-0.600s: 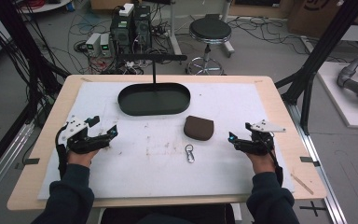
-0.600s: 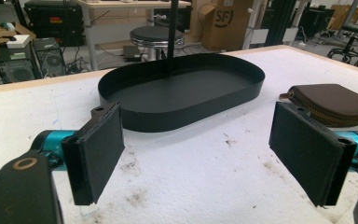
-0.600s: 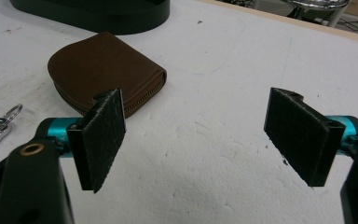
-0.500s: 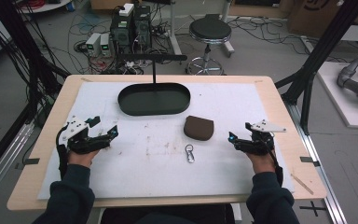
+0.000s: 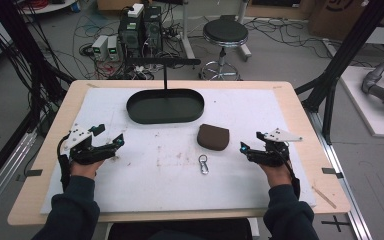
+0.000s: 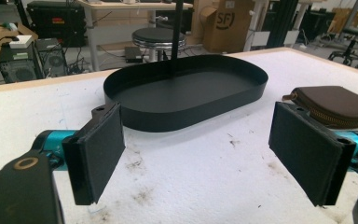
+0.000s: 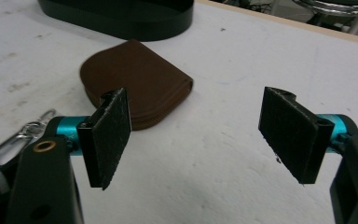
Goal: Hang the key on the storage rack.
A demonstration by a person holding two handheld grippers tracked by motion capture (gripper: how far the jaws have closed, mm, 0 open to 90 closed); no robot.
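Centrally on the counter [image 5: 290,100], the brown pouch [image 5: 213,137] lies above the key clip [image 5: 203,164]; left gripper [image 5: 114,144] and right gripper [image 5: 246,150] fingers stand apart, empty.

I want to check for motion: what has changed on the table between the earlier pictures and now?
Nothing visibly changed. The left gripper and right gripper rest open at the same places, and the brown pouch, the key clip and the black tray lie as before.
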